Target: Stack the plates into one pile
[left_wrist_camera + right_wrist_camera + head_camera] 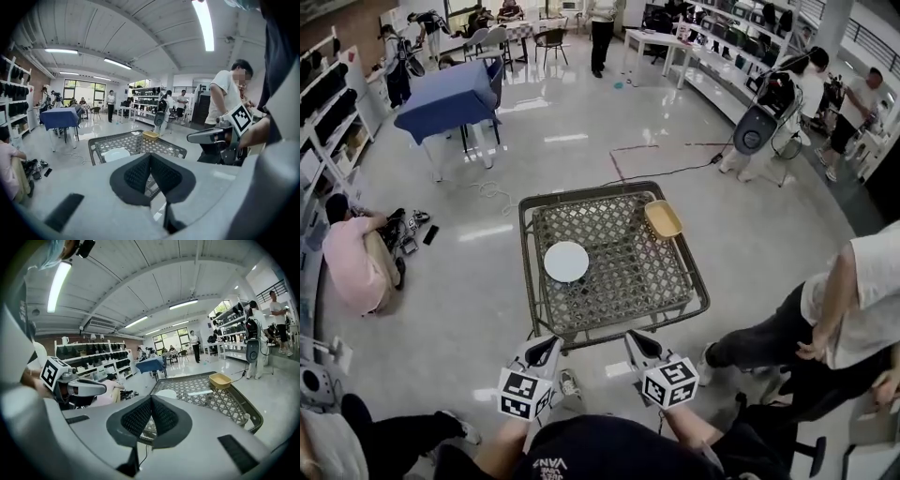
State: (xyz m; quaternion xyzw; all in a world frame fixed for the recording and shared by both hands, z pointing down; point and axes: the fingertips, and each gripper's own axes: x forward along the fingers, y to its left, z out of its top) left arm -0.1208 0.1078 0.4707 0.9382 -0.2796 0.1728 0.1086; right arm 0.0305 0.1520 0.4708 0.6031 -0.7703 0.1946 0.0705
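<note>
The table (528, 262) stands in the middle of a wide hall on a glossy pale grey floor (581, 122) that mirrors the lights. Its top is an open lattice of woven strands, see-through to the floor, set in a dark square frame with rounded corners. A thin cable (666, 172) runs across the floor beyond it at 1 o'clock.

At 11 o'clock a blue table (450, 98) stands under a draped cloth. Dark shelves (328, 112) line the wall at 9 o'clock. A person (356, 262) in pink sits on the floor there. In the gripper views the ceiling (140, 28) is a ribbed white arch with long tube lights.

The plate (566, 262) is round, white and smooth. It lies flat on the lattice at 9 o'clock from the table's centre. The dish (663, 219) is yellow, shallow and oblong with a raised rim. It sits at the 1 o'clock corner, well apart from the plate.

The left gripper (551, 343) and right gripper (635, 339) hang side by side off the table's 6 o'clock edge, pointing at it. Each has its dark, ridged pads pressed together with nothing between them.
</note>
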